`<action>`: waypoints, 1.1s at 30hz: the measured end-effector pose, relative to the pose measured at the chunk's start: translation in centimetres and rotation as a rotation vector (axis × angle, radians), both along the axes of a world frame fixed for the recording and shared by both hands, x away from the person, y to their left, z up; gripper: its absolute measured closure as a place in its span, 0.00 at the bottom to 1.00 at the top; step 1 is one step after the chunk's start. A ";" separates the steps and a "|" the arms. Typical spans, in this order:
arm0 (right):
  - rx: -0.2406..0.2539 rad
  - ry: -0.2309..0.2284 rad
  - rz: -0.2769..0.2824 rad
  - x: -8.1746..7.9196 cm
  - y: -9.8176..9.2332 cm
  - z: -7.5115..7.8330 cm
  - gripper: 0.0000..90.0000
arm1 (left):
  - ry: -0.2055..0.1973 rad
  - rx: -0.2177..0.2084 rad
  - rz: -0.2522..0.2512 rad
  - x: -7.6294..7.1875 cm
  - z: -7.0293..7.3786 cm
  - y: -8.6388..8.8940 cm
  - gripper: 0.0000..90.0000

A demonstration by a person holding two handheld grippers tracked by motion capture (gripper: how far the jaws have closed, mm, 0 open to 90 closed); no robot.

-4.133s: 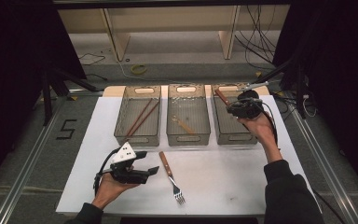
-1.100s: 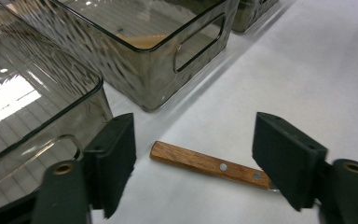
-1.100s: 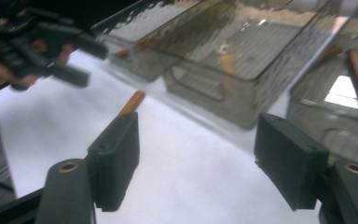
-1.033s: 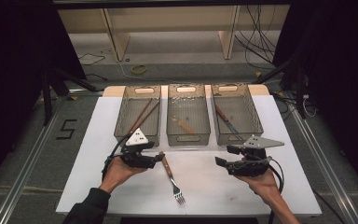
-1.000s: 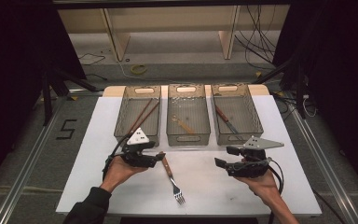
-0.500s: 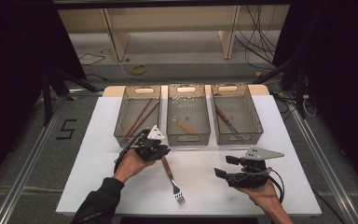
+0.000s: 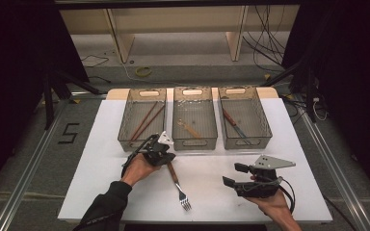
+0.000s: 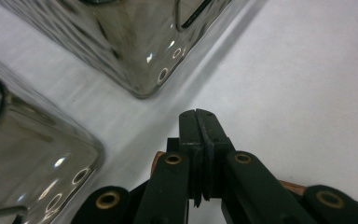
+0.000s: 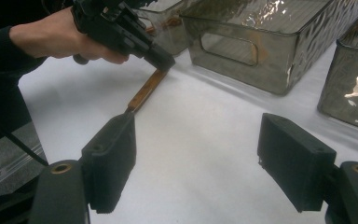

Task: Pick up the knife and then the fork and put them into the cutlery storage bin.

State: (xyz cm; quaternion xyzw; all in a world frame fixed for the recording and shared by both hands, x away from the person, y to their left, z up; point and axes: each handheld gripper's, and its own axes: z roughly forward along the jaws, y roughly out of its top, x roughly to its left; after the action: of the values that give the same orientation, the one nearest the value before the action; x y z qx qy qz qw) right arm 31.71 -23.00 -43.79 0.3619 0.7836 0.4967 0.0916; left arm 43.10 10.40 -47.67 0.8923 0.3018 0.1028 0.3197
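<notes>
High view: the left gripper (image 7: 160,156) pinches the wooden handle end of the fork (image 7: 178,185), which lies on the table (image 7: 101,163) before the bins (image 7: 195,120). Lift level.

Left gripper view: the jaws have just closed on the handle.

Right gripper view: the right gripper (image 9: 196,161) is spread and idle; keep it clear.

Own tool (image 9: 198,170) jaws apart, other tool (image 9: 161,59) on fork handle (image 9: 144,92), bins (image 9: 242,46)

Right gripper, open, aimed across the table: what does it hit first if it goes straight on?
Probably the fork handle, where the left gripper is shut on it. The right gripper has bare table ahead until then; the bins stand beyond. Depth is uncertain.
</notes>
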 end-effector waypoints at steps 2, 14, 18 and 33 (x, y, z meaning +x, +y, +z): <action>0.001 0.001 -0.001 0.0 0.0 0.0 0.32 | 0.002 0.015 -0.006 0.1 -0.1 0.0 0.98; 0.002 0.000 0.003 0.0 0.1 -0.1 0.32 | 0.055 0.061 -0.014 0.0 -0.2 0.6 0.98; 0.001 0.002 0.000 0.0 0.0 -0.1 0.32 | 0.070 0.073 -0.007 -0.5 -0.1 1.4 0.98; -0.005 0.009 0.014 -0.2 0.3 -0.2 0.32 | 0.126 0.077 -0.012 -4.0 0.7 4.5 0.98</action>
State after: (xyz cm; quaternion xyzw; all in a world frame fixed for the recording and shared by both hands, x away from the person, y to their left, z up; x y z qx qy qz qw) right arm 31.54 -22.70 -43.97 0.3583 0.7877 0.4937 0.0857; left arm 39.15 14.93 -46.94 0.9104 0.3117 0.0562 0.2662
